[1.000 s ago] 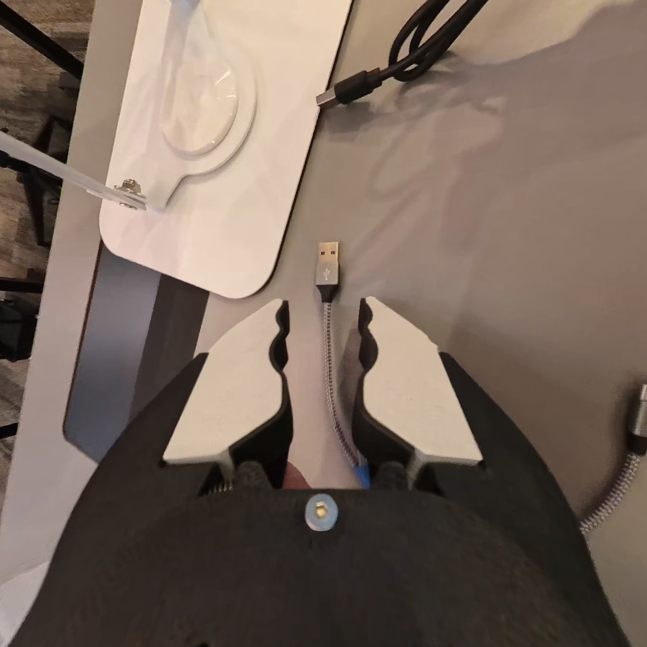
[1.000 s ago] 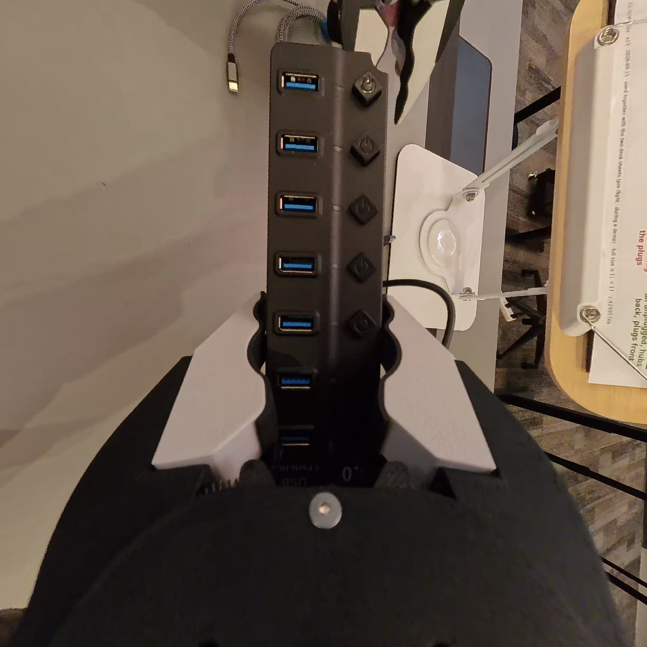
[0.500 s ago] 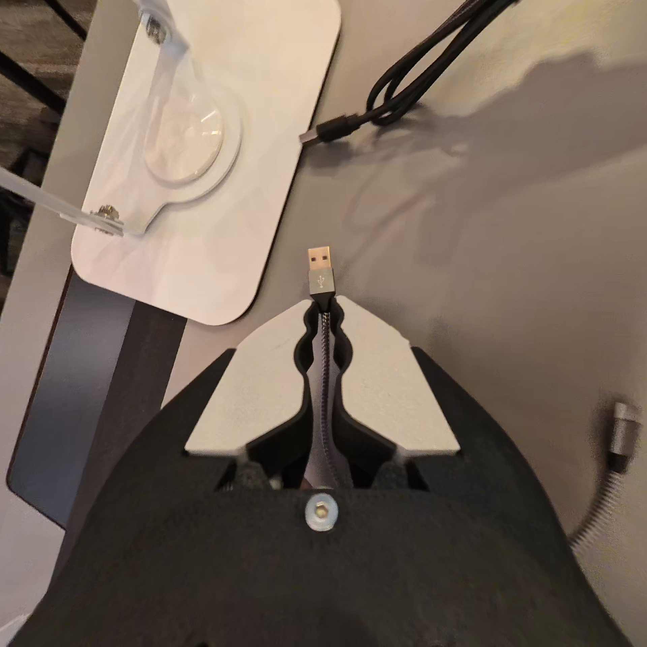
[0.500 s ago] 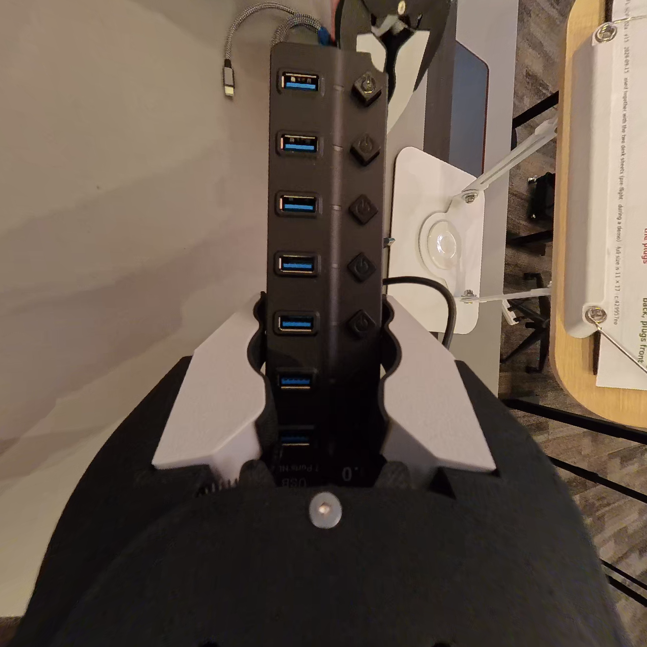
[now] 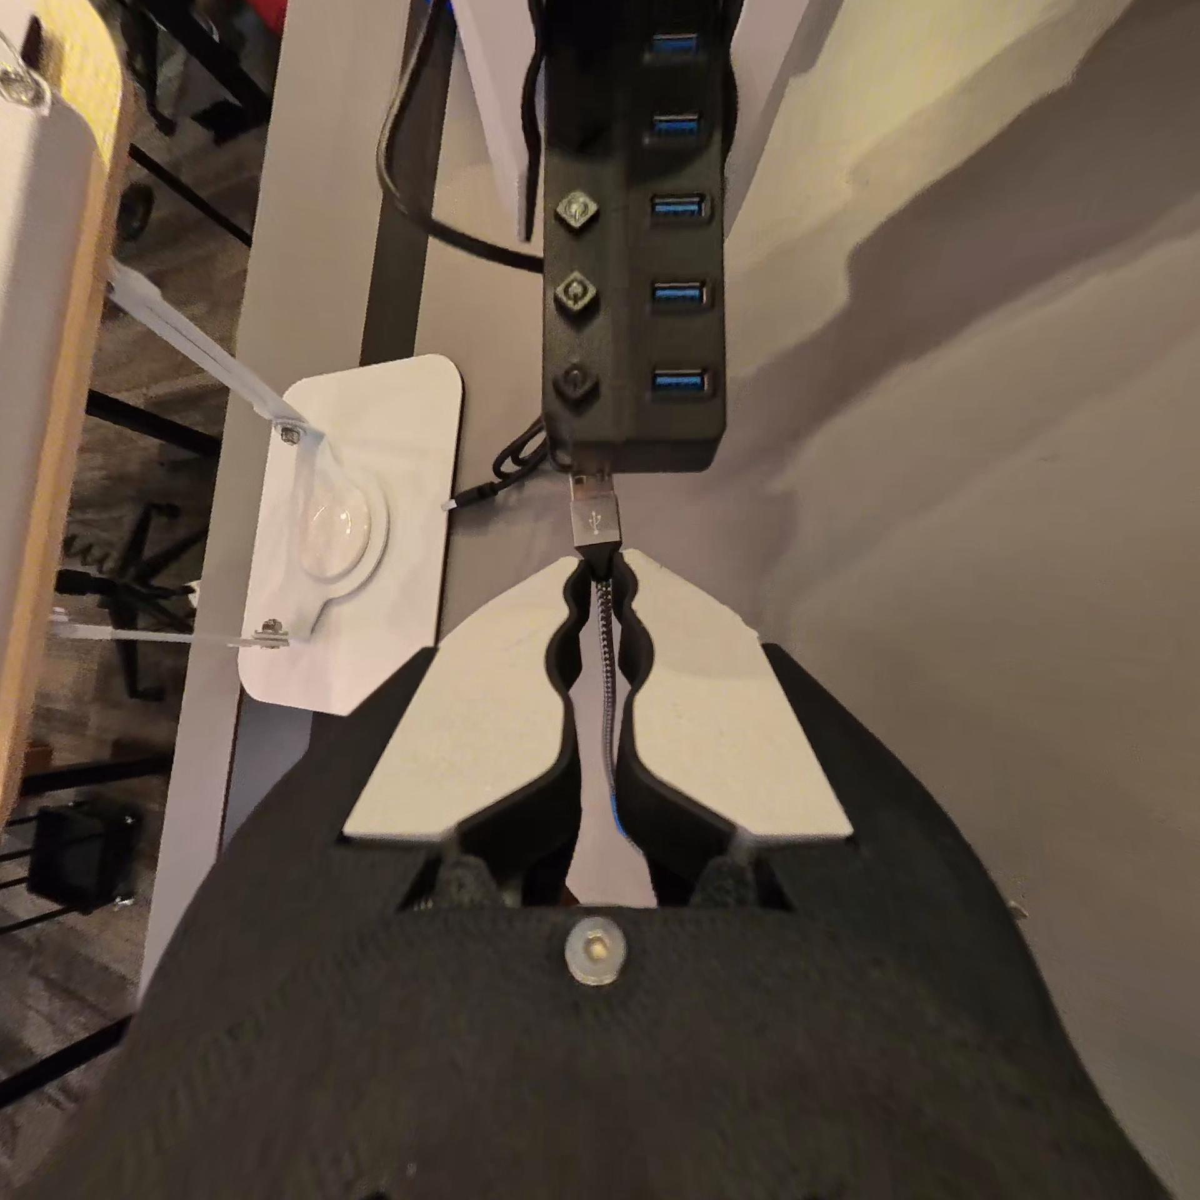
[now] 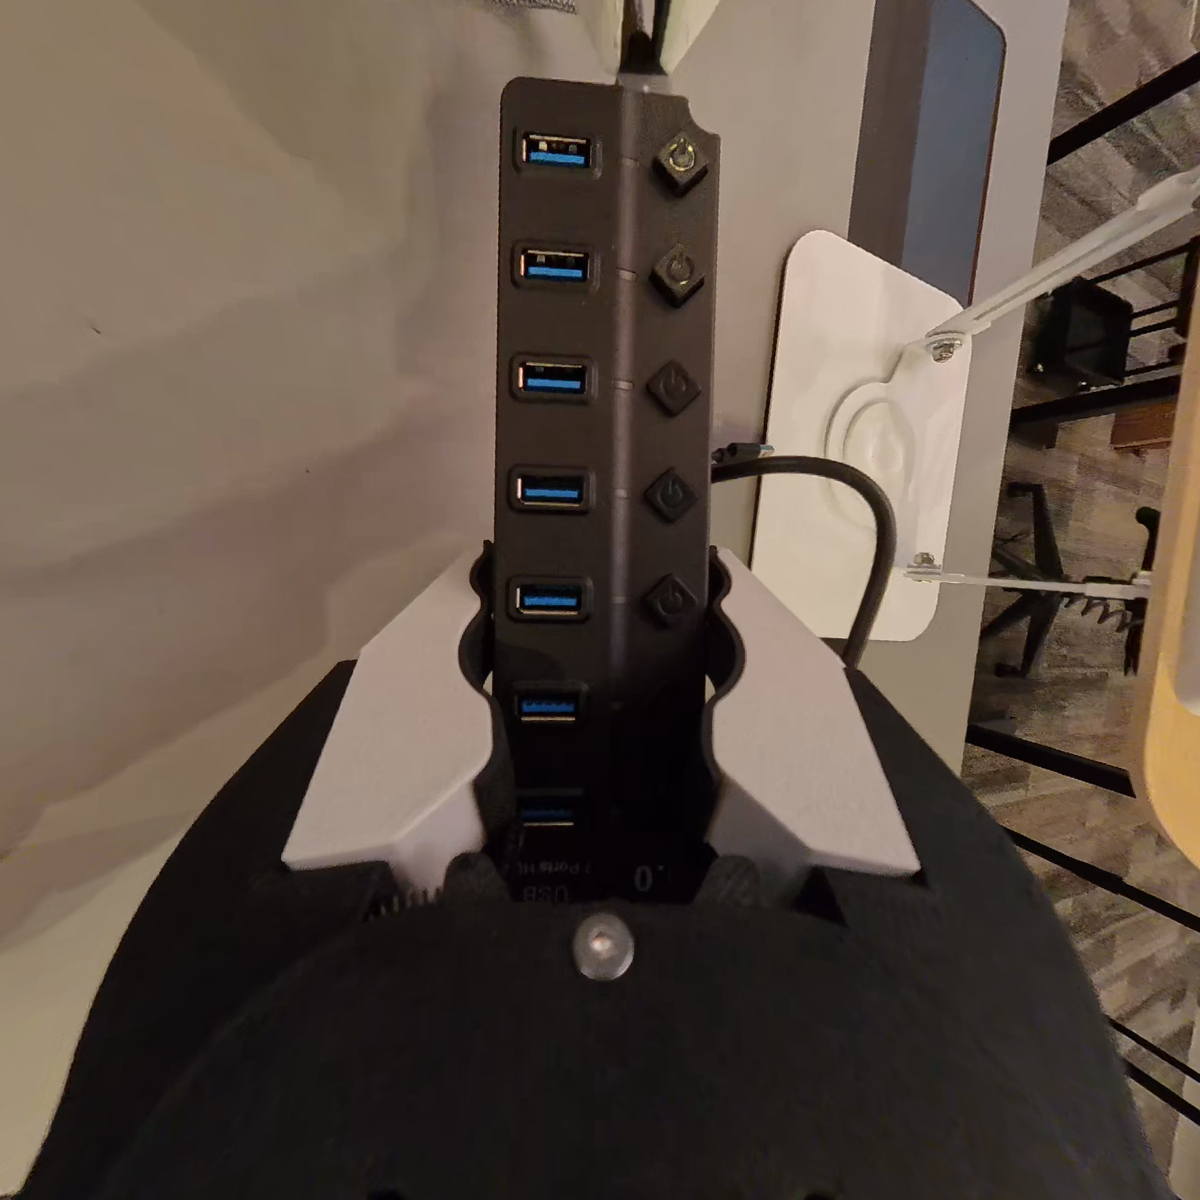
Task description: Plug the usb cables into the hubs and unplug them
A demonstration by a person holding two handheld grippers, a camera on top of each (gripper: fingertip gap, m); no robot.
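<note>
Left wrist view: the left hand-held gripper (image 5: 599,571) is clamped on a braided grey USB cable (image 5: 606,656), its white fingers (image 5: 493,701) pinched together just behind the plug. The metal USB-A plug (image 5: 594,513) points straight ahead, its tip touching the near end face of a black plastic USB hub (image 5: 633,273). The hub's long axis runs away from the camera; five blue ports and three diamond-shaped buttons show here. A white rounded plate (image 5: 389,454) lies on the grey table (image 5: 974,519).

Right wrist view: the right hand-held gripper (image 6: 600,571) is clamped on the hub (image 6: 607,363), which points away lengthwise. Seven blue ports and five buttons show. A black cable (image 6: 870,519) curves beside it.
</note>
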